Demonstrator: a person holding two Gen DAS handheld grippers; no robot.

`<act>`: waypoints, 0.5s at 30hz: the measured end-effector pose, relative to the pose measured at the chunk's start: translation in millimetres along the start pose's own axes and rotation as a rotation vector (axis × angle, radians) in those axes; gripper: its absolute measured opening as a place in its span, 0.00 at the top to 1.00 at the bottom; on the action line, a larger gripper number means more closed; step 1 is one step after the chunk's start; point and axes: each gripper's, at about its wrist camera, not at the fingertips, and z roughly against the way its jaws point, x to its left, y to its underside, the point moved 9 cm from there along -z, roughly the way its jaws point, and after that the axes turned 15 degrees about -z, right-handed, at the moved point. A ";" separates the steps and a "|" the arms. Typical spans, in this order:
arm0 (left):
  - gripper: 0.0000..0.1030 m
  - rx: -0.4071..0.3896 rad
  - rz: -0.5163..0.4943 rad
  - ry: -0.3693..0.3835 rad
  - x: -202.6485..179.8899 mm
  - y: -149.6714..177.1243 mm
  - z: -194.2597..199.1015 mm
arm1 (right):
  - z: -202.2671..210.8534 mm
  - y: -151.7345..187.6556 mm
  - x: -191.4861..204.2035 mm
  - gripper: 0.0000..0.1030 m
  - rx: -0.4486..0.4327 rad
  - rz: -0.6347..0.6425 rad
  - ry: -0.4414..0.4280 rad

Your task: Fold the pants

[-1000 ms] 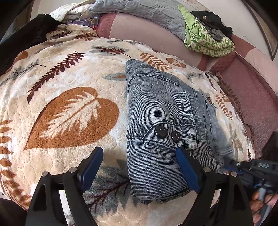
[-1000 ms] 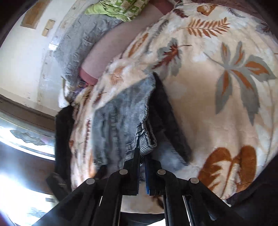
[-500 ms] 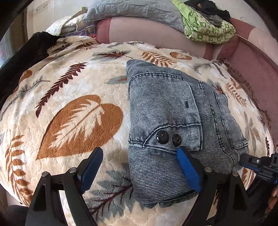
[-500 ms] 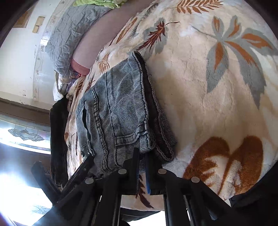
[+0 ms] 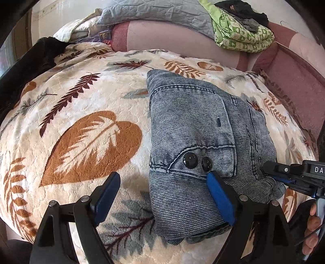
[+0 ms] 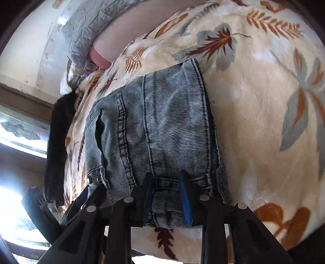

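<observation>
We see the bed first, spread with one cream fleece blanket (image 5: 81,126) printed in brown and grey leaves. On its middle lies the task's thing: one pair of faded blue jeans (image 5: 195,130), folded into a compact block and flat on the blanket, nearer the right side in the left wrist view. Behind, along the pink headboard cushion (image 5: 174,34), we count one grey quilted pillow (image 5: 154,12), one green patterned cloth bundle (image 5: 241,34) with dark clothes on top of it, and one black garment (image 5: 26,67) at the blanket's left edge.

Now the hands. Our left tongs (image 5: 164,198) point steeply down at the near end of the jeans, spread wide and released; the right blue pad (image 5: 220,200) lies over the denim's near edge, the left pad stands over bare blanket. Our right tongs (image 6: 165,198) come in at the waistband side, their jaws opening right now, the denim's edge sitting between them with the pads no longer pinching it. In the left wrist view we catch fingers (image 5: 310,227) wrapped on that right tool's handle.

Writing: only white letters "DA" (image 5: 319,169) on the right tool's body, cut off by the frame edge.

Smallest: two black buttons (image 5: 198,161), side by side on the jeans' pocket flap.
</observation>
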 end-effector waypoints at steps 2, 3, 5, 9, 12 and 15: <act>0.14 0.004 0.010 0.007 0.6 -0.2 -0.5 | 2.5 -0.2 1.1 0.76 0.004 -0.003 0.016; 0.14 0.008 0.019 0.013 1.1 -0.5 -0.8 | 1.4 0.2 1.8 0.76 0.006 0.010 0.029; 0.14 0.009 0.032 0.029 2.4 -1.0 0.9 | 1.5 -0.1 2.5 0.76 0.006 0.019 0.035; 0.14 -0.027 0.110 0.085 12.2 -5.5 14.7 | 1.9 -0.3 0.5 0.75 0.010 0.010 0.012; 0.14 -0.117 0.248 0.110 37.5 -12.8 33.0 | 3.3 -0.1 -0.4 0.76 0.015 0.019 0.013; 0.14 -0.042 0.310 0.141 45.4 -2.8 14.0 | 3.2 -0.1 0.7 0.76 0.022 0.029 0.029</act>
